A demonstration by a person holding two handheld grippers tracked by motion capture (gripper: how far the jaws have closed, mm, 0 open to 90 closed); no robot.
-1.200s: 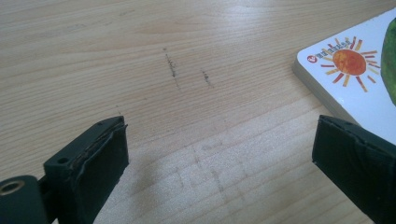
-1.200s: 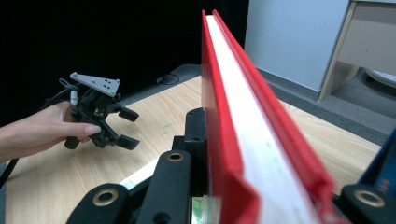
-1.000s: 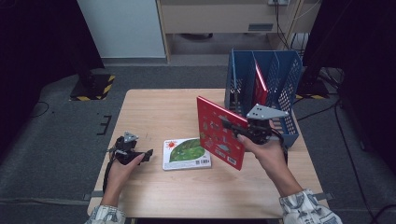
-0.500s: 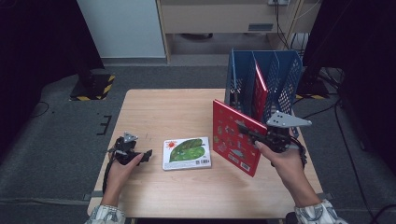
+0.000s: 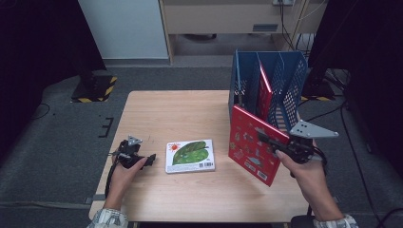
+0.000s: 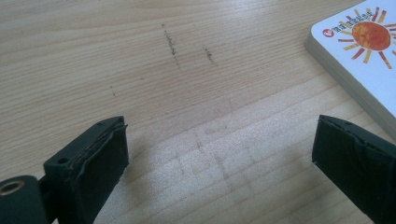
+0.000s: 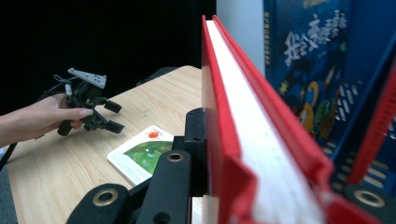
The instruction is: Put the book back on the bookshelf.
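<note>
A red picture book [image 5: 252, 142] stands upright on its edge above the table's right side, just in front of the blue file rack [image 5: 280, 80]. My right gripper [image 5: 273, 145] is shut on it; in the right gripper view the red book [image 7: 233, 93] fills the gap between the jaws of that gripper [image 7: 261, 163]. A white book with a green leaf cover [image 5: 190, 155] lies flat mid-table. My left gripper [image 5: 150, 160] rests on the table to its left, open and holding nothing. Through the left gripper [image 6: 219, 158] I see bare wood and the leaf book's corner [image 6: 359, 51].
The rack holds an upright red book [image 5: 264, 90] in a middle slot, and a blue book [image 7: 317, 56] shows behind the mesh. The wooden table [image 5: 180, 114] is bare at the back left. Dark floor and cables surround it.
My right gripper has carried the red book to the right, toward the rack's front. The left gripper and the leaf book have stayed where they were.
</note>
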